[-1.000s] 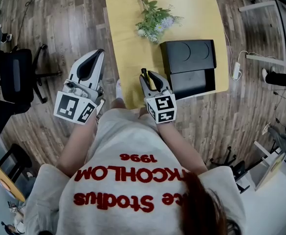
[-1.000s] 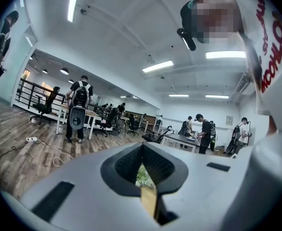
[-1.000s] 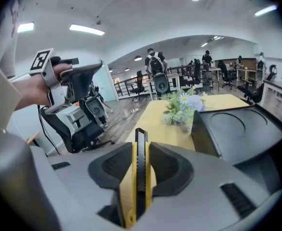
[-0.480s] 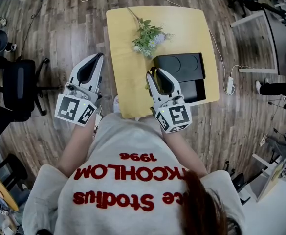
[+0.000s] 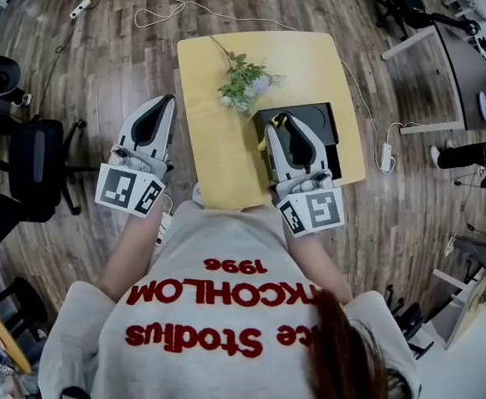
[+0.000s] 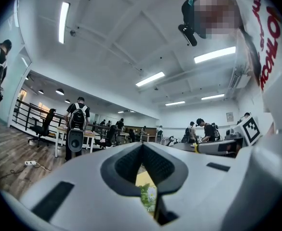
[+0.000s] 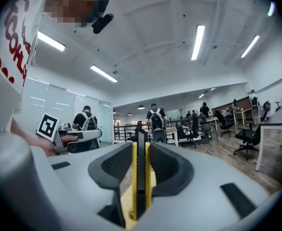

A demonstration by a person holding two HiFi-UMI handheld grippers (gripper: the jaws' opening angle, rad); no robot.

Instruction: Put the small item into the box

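Head view
- Right gripper: held level, jaws pinching a knife.
- Knife: yellow and black, clamped on edge between the pads, its tip poking just past the jaw tips.
- Box: black, directly under the right gripper and largely covered by it.
- Table: yellow, beneath the right gripper and carrying the box.
- Flowers: lying on the table, ahead and to the left of the right gripper.
- Left gripper: jaws pressed together and empty, held off the table's left edge over the wooden floor.

Left gripper view
- Left gripper: tips meeting, nothing between the pads.
- Flowers: glimpsed through the slit below the tips, with a strip of table.
- Right gripper: off to the right, at about the same height.

Right gripper view
- Right gripper: pads shut against both sides of the knife.
- Knife: upright black blade holder with yellow edges, filling the gap between the jaws.
- Left gripper: off to the left, level.
- People: standing far ahead, with backpacks.
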